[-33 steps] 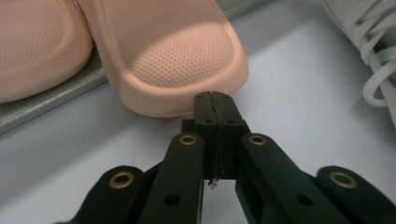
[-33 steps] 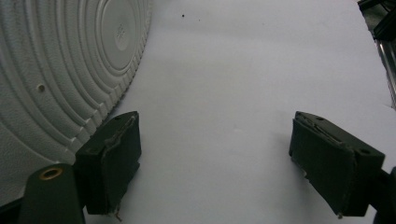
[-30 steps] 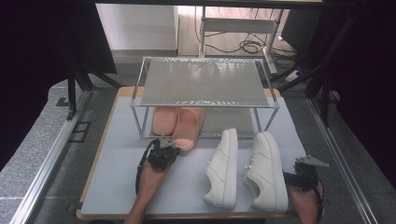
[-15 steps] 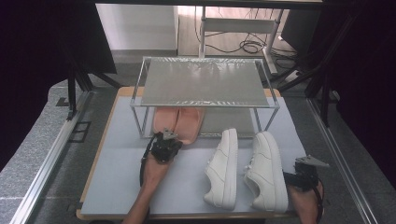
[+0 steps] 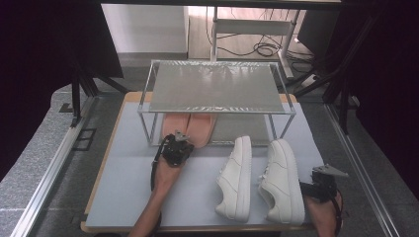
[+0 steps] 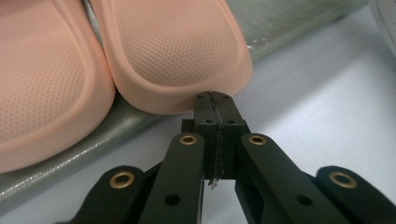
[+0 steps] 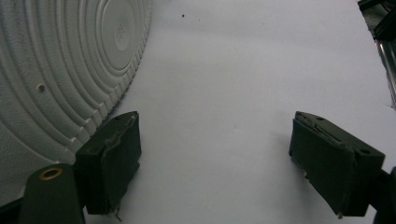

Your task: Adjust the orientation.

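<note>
left gripper [image 6: 213, 100] clenched, tips touching pink slipper [image 6: 177, 51] heel under rack [image 5: 216, 89] | right gripper [image 7: 215, 154] released, beside white sneaker [image 7: 60, 70] on desk [image 5: 133, 182]

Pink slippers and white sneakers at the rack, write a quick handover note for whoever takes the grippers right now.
Left gripper: jaws shut, tips against the heel of the right-hand pink slipper, nothing clamped.
Right gripper: open, low over the mat beside the right white sneaker, holding nothing.
Both pink slippers sit side by side on the rack's lower shelf, heels at its front edge.
Both white sneakers lie on the mat in front of the rack.
Done: slippers shelved. Likely left: the sneakers; the top shelf looks free.
</note>
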